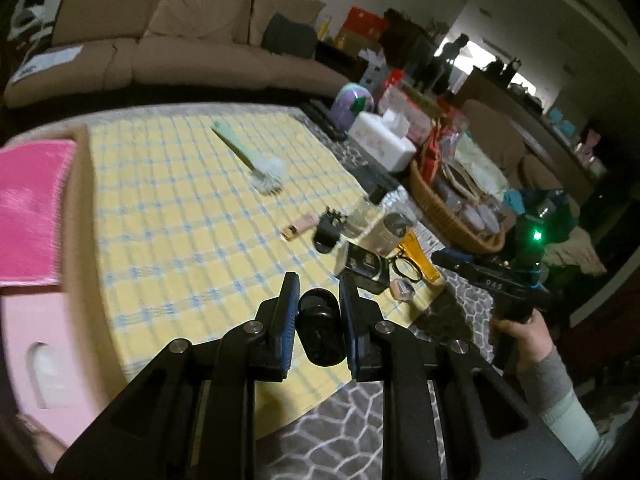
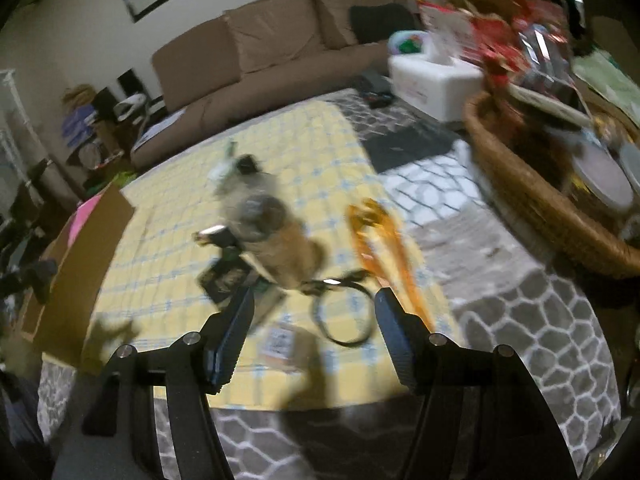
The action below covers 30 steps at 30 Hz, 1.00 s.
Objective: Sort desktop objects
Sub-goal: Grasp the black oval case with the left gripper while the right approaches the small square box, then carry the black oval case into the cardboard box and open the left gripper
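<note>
In the left wrist view, the left gripper is pressed together on a small black cylindrical object, perhaps a cap or a stubby bottle, held above the near edge of the yellow checked cloth. It looks rigid, light and smooth, so it could slip; the pads sit on its opposite side walls, which seems the right place to hold it. To the left stands a cardboard box with a pink cloth in it, a likely place for sorted things. On the far cloth lies a dish brush; to the right cluster a black hair claw, glasses and a clear amber piece. At the right edge a hand grips the other tool.

In the right wrist view, blurred, the right gripper stands spread with nothing between its pads, above the near right part of the cloth. Just beyond lie the glasses, thin-framed and fragile, best taken at the bridge or a temple rather than the lens. The amber piece lies to their right and a wicker basket stands at the far right.
</note>
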{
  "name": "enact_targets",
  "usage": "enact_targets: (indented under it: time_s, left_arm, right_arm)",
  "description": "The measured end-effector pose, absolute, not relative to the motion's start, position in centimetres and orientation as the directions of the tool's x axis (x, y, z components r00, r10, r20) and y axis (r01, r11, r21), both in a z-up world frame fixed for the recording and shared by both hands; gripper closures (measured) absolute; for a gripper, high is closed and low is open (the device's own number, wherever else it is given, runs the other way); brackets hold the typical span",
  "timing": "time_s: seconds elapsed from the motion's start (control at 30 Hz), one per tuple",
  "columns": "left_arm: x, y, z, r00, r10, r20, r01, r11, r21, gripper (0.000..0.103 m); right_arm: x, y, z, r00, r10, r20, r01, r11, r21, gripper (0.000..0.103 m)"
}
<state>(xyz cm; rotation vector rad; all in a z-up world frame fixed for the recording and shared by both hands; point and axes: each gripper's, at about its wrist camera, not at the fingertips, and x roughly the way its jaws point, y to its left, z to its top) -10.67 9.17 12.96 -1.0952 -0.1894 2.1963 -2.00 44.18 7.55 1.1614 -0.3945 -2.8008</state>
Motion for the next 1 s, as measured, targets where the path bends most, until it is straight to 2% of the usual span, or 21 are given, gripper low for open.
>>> enact_targets:
  time_s: [0.23, 0.37, 0.43, 0.47, 0.53, 0.77, 1.0]
  left_arm:
    - [-11.1, 1.4, 15.4, -0.503, 0.546, -0.671, -0.436, -0.830, -0.348, 0.084]
    - [-11.3, -2.9, 15.0, -0.533, 0.494, -0.687, -0.386, -0.864, -0.323, 0.084]
    - [-11.6, -5.2, 14.2, -0.536, 0.467, -0.703, -0.349, -0.881, -0.319, 0.084]
    - [-11.7, -6.1, 13.8, -0.536, 0.455, -0.711, -0.334, -0.888, -0.317, 0.084]
    - [-12.0, -8.1, 12.8, -0.533, 0.433, -0.727, -0.299, -0.900, -0.317, 0.084]
    - [-13.1, -13.3, 9.2, -0.502, 0.329, -0.800, -0.199, -0.944, -0.264, 0.084]
    - [-14.6, -15.5, 6.8, -0.446, 0.259, -0.857, -0.176, -0.964, -0.199, 0.084]
  right_arm:
    - [-7.0, 36.1, 10.0, -0.678, -0.254, -0.690, 0.167, -0.967, 0.192, 0.038]
    - [-11.6, 32.9, 10.3, -0.662, -0.262, -0.703, 0.207, -0.964, 0.165, 0.038]
    - [-13.9, 31.4, 10.3, -0.651, -0.277, -0.706, 0.224, -0.960, 0.170, 0.032]
    - [-15.5, 30.6, 10.0, -0.645, -0.266, -0.717, 0.222, -0.962, 0.157, 0.027]
    - [-18.4, 29.6, 9.2, -0.627, -0.242, -0.740, 0.212, -0.968, 0.137, 0.023]
    - [-28.1, 28.5, 5.8, -0.579, -0.076, -0.812, 0.125, -0.992, 0.004, 0.022]
    - [-32.6, 29.1, 3.4, -0.531, -0.018, -0.847, 0.083, -0.996, -0.032, 0.021]
